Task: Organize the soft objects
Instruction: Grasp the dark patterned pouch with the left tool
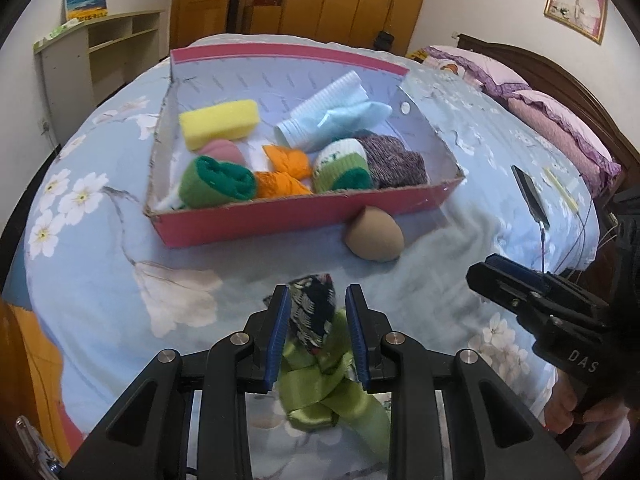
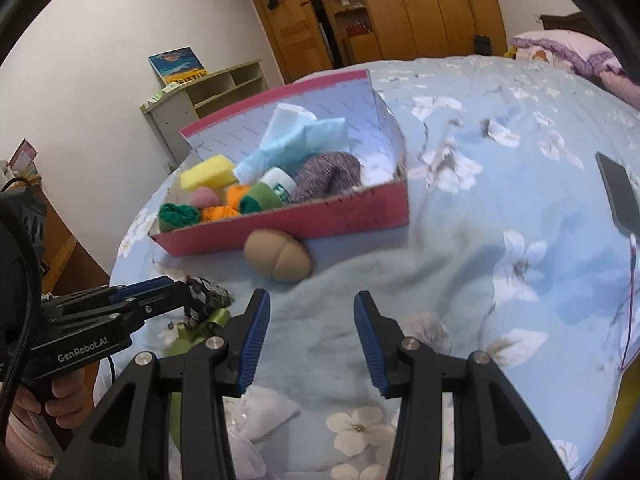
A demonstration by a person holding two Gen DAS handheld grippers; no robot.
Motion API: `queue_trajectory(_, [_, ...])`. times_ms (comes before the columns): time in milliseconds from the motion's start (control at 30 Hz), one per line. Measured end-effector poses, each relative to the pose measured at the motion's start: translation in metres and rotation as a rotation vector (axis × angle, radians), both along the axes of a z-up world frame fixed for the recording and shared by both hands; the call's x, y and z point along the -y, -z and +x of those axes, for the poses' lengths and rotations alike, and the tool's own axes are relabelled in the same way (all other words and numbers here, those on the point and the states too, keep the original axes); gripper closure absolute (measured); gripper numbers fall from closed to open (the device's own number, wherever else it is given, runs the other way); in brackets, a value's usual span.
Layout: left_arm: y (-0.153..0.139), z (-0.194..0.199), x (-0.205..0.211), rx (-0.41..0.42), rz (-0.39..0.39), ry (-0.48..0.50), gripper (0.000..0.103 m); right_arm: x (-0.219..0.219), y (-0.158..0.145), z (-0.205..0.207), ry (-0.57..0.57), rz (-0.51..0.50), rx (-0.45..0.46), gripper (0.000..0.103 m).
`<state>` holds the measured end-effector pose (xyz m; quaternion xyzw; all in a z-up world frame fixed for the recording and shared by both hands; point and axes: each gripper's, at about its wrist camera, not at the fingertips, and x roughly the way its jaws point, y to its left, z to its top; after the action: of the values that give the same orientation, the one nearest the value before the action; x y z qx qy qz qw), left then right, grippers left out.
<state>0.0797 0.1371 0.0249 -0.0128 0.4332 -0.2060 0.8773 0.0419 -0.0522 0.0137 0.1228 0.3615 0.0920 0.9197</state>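
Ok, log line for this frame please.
left gripper: shut on patterned cloth | right gripper: open, empty | tan sponge: outside pink box

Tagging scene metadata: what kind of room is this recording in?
Almost certainly a home bedroom. The work surface is a bed with a floral blue bedspread, frilled purple pillows lean against a dark headboard, and a wooden wardrobe fills the far wall.

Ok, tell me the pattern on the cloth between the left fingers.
Dark cloth with a white leaf-like print, clearest in the left wrist view.
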Motion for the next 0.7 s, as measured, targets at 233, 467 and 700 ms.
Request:
queue_trajectory(233, [0.005,-0.002,0.008,0.032,0.002,0.008,0.074,-0.001,0.016,0.001,0.006,-0.007,-0.030,0.057])
queue_trajectory(467, [0.012,0.000,0.011,0.061,0.052,-0.026,0.074,-0.008,0.027,0.002,-0.010,-0.023,-0.047,0.057])
queue_trajectory(700, [0.019,0.003,0.013,0.066,0.078,-0.035,0.074,-0.008,0.033,0.002,-0.013,-0.020,-0.058,0.057])
